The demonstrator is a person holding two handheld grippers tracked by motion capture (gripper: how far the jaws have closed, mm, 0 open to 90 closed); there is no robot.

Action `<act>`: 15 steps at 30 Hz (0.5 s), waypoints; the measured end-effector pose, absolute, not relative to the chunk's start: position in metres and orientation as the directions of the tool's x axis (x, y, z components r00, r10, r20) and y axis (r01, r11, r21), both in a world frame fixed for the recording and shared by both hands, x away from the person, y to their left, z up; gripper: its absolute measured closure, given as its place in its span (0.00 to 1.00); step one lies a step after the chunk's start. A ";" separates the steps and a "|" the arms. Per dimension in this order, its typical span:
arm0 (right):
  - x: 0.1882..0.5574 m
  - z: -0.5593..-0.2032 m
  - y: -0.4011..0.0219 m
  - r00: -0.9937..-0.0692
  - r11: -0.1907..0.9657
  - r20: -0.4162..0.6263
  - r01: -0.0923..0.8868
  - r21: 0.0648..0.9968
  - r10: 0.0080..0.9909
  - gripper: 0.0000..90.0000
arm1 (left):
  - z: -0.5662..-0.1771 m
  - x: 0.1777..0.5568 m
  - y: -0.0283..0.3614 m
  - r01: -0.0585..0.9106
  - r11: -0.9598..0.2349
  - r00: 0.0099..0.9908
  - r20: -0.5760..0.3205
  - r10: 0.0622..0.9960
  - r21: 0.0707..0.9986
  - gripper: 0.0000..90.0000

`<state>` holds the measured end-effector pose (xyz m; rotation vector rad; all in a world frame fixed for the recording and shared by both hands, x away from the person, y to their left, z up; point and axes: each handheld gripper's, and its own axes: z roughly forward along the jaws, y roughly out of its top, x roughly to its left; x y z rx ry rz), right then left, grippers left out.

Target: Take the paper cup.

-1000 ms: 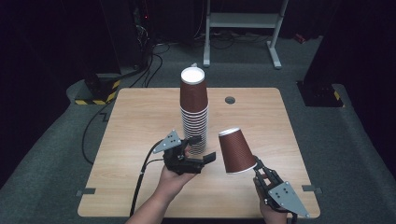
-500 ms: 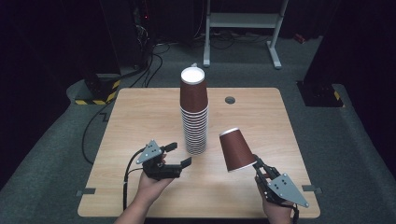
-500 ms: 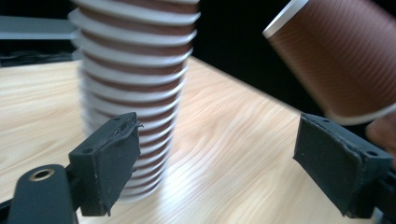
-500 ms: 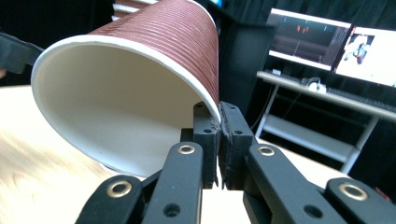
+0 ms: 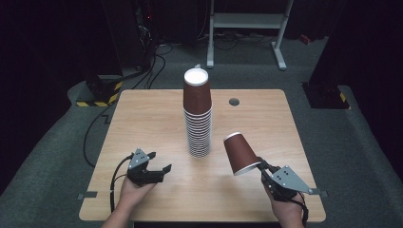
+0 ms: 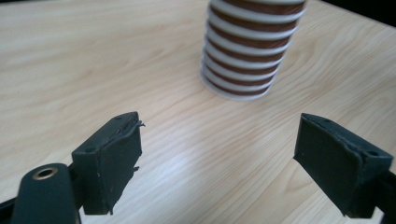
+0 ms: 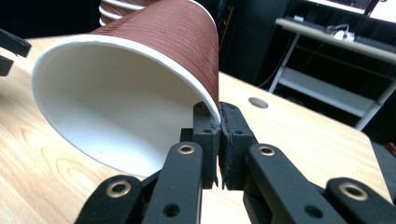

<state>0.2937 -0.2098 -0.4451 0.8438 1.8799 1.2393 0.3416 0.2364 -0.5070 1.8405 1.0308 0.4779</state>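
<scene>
Two grippers are at work over a wooden table (image 5: 142, 114). One tall stack of brown paper cups (image 5: 198, 114) stands upside down near the middle of the table, with white rims showing as bands down its lower half.

From that stack, the left gripper (image 5: 160, 161) sits at about 7 o'clock, low over the tabletop near the front edge, in the person's left hand (image 5: 135, 190). Its jaws have just been closing, yet they stand apart with nothing between them. In the left gripper view only bare wood lies between the two black pads (image 6: 114, 154), and the foot of the stack (image 6: 250, 51) is ahead at roughly 1 o'clock, well clear of them.

At about 4 o'clock from the stack, a single brown cup (image 5: 240, 153) hangs in the air just beside it, tilted, with its closed bottom up toward 11 o'clock and its open mouth down toward 5 o'clock. The right gripper (image 5: 260, 165) is clamped tight on the rim of this cup at its lower edge. The right gripper view shows the jaws pinching the white rim, one inside the mouth and one outside, with the white inside of the cup (image 7: 116, 121) facing the camera.

A small round hole (image 5: 234, 101) sits in the tabletop at about 1 o'clock from the stack.
</scene>
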 end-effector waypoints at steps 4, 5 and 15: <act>0.296 -0.443 -0.212 -0.534 0.341 -0.196 0.186 0.921 0.822 0.96 | -0.517 0.342 0.248 0.470 -0.221 0.532 -0.075 0.843 0.855 0.17; 0.297 -0.443 -0.212 -0.535 0.342 -0.192 0.197 0.919 0.823 0.96 | -0.519 0.342 0.250 0.473 -0.238 0.525 -0.055 0.849 0.848 0.17; 0.308 -0.432 -0.210 -0.562 0.408 -0.172 0.327 0.853 0.809 0.96 | -0.533 0.346 0.253 0.515 -0.302 0.526 -0.017 0.851 0.802 0.17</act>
